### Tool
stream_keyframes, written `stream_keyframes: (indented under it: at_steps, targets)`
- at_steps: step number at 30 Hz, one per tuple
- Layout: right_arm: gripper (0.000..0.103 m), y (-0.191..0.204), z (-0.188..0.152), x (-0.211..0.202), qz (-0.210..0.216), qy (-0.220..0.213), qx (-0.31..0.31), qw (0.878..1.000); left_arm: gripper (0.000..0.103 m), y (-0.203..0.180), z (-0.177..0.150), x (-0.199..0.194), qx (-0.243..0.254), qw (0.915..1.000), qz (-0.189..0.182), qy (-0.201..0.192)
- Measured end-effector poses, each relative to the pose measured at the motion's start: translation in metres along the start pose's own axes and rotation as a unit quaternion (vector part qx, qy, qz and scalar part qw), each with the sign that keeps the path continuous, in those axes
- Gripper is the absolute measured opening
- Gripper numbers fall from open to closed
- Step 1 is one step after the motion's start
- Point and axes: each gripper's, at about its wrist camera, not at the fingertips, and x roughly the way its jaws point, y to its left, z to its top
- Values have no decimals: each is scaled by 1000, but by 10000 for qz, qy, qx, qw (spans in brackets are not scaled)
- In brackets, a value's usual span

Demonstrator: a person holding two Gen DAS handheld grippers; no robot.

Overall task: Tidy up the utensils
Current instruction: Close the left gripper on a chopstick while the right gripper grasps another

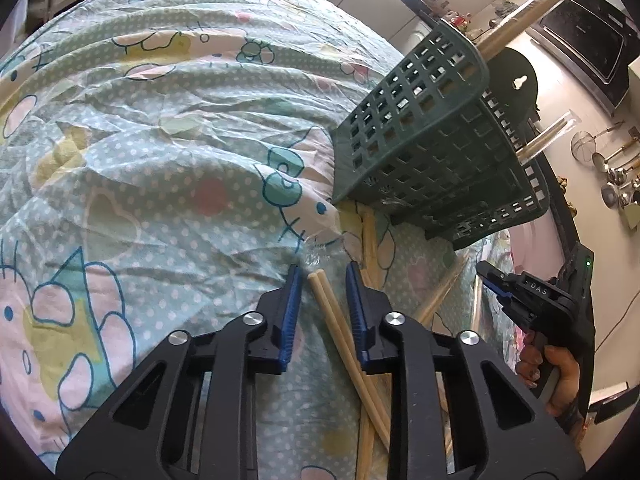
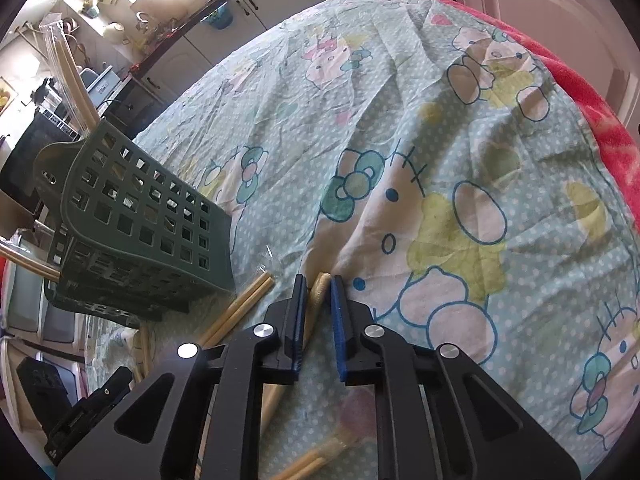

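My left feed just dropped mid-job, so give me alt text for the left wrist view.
The left tool straddles a pair of wooden chopsticks lying on a cartoon-print cloth, its blue pads not yet touching them. A green lattice utensil basket stands just beyond, already holding wrapped chopsticks. The right tool, in a hand, is at the right edge.

Black grippers (image 1: 323,276) — blue pads (silver screws)

In the left wrist view, the basket (image 1: 424,136) stands on the cloth (image 1: 160,152) at upper right, wrapped chopsticks (image 1: 524,20) sticking out of it. Below it, at lower centre, a chopstick pair (image 1: 340,328) lies on the cloth between the left gripper (image 1: 323,280) fingers. The right gripper (image 1: 498,288) sits at the right edge.
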Motion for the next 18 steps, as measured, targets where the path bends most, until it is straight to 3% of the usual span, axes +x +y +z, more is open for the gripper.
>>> stream_keyframes:
  at_steps: [9,18]
  targets:
    - [8,3,1,-17,197,-148,-92,9997,7,13,5,-10,-58,10000,18,-47]
    - [8,29,-6,-50,385,-451,-616,9963,5,6,14,-52,107,9984,22,-560]
